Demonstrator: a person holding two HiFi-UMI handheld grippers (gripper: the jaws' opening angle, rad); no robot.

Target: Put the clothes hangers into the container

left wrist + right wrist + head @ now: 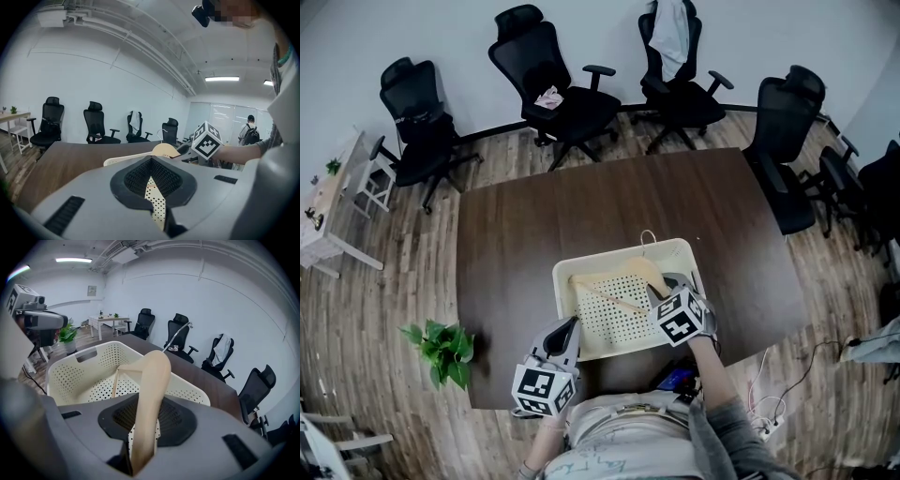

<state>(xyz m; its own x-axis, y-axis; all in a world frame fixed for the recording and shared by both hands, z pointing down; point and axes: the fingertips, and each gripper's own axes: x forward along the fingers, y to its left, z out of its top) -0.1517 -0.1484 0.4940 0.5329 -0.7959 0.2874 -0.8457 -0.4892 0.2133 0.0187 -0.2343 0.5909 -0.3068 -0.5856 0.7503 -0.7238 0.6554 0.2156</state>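
Note:
A cream perforated basket [619,253] stands on the near part of the dark brown table [581,202]. A pale wooden hanger [628,272] with a wire hook lies slanted inside it. My right gripper [662,293] reaches over the basket's near right corner, shut on one arm of the hanger [152,390]. That arm runs up between the jaws of the right gripper [146,411], over the basket [84,376]. My left gripper [569,330] hovers just off the basket's near left corner, shut and empty. The left gripper [151,176] points at the basket [126,159] and hanger [164,150].
Several black office chairs [553,80] stand around the far and right sides of the table, one draped with a white garment [670,33]. A potted green plant [442,349] sits on the floor at the left. A white side table [328,211] stands far left.

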